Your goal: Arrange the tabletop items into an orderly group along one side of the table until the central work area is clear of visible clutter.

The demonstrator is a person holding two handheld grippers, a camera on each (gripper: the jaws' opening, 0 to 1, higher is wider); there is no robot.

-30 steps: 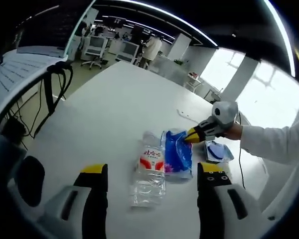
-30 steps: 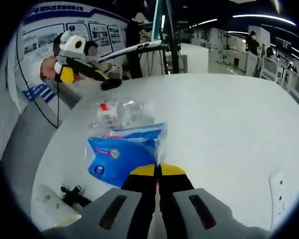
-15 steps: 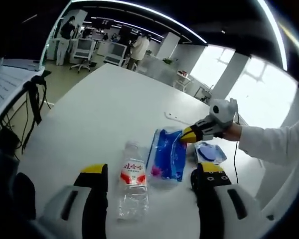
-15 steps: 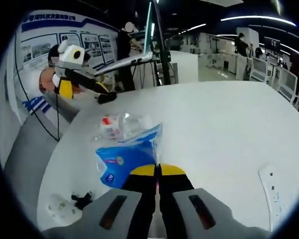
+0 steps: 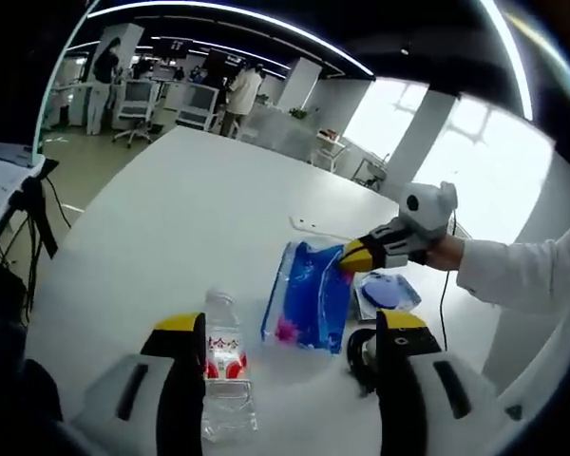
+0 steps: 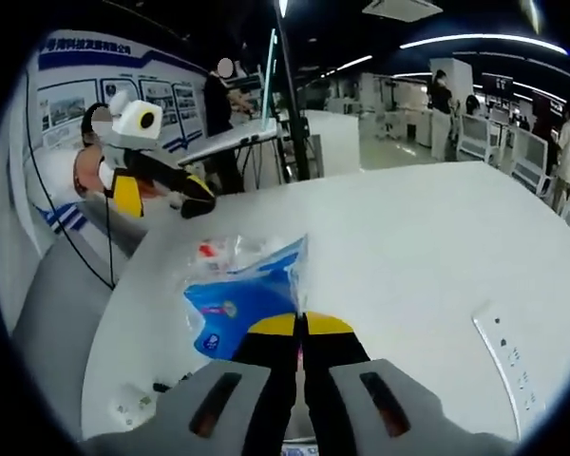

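A blue plastic packet (image 5: 309,302) hangs tilted above the white table (image 5: 199,209), one corner pinched by my right gripper (image 5: 348,257), which reaches in from the right of the left gripper view. In the right gripper view that gripper (image 6: 300,323) is shut on the packet's (image 6: 236,302) edge. A clear water bottle (image 5: 224,378) with a red label lies on the table close to my left gripper's left jaw; it shows again behind the packet (image 6: 224,252). My left gripper (image 5: 293,331) is open with nothing between its jaws, and it is held off the table's far edge (image 6: 171,195).
A small blue-and-white pouch (image 5: 386,290) lies beyond the packet, with a black object (image 5: 360,353) beside my left gripper's right jaw. A flat white strip (image 6: 509,365) lies on the table at right. Desks, chairs and people stand in the background.
The right gripper has raised the blue packet so that it stands tilted off the table. The left view has swung, bringing the bottle down towards the left jaw.
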